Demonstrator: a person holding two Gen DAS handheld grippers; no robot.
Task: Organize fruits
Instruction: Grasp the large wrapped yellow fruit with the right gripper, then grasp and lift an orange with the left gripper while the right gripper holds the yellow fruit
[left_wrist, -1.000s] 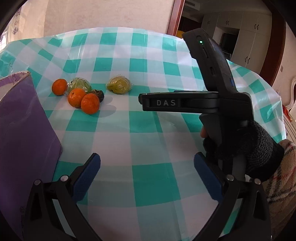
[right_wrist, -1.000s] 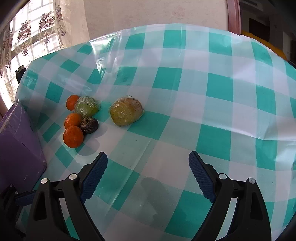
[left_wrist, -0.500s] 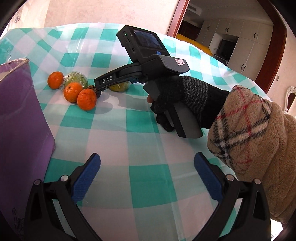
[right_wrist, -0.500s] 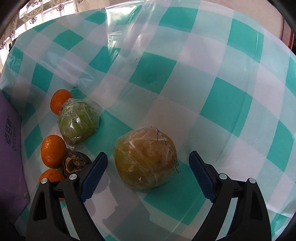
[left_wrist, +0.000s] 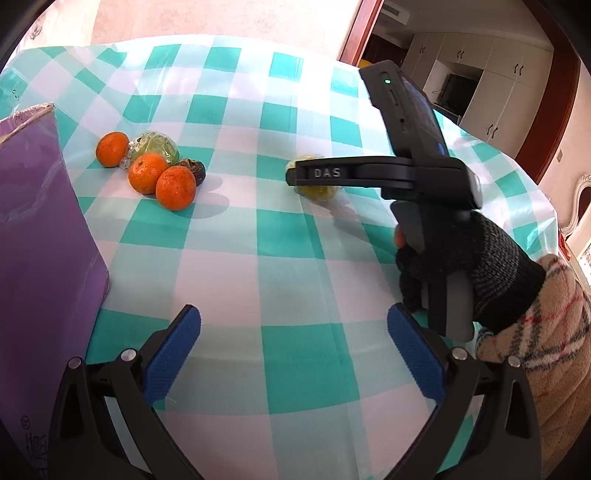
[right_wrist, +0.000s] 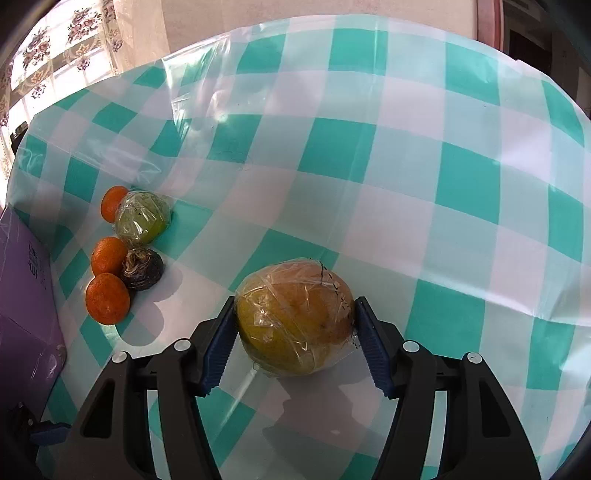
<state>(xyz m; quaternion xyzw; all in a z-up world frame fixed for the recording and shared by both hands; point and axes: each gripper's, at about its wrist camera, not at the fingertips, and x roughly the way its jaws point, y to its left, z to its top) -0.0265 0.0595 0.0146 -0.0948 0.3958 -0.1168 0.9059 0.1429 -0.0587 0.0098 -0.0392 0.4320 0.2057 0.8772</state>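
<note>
The right gripper (right_wrist: 295, 332) is clamped on the wrapped yellow fruit (right_wrist: 295, 325), low in the centre of the right wrist frame. Each blue pad presses one flank of the fruit across its widest part, probably because the cling film is slick and a grip across the middle is least likely to slide. Whether the fruit rests on the checked tablecloth (right_wrist: 424, 166) or is just lifted is hard to tell; a shadow lies directly under it.

The other fruit sits bunched at the left of that frame: three oranges (right_wrist: 108, 298), a wrapped green fruit (right_wrist: 142, 221) and a dark wrinkled fruit (right_wrist: 143, 268), touching or nearly so. They lie just beside the purple box (right_wrist: 22, 295) at the left edge, which is likely the place they are being gathered towards.

The left gripper (left_wrist: 293, 354) hangs over bare cloth at the bottom of its own frame, tongs wide apart and holding nothing. It seems held back to leave the right hand (left_wrist: 465, 266) room, ready for the cluster in the upper left.
</note>
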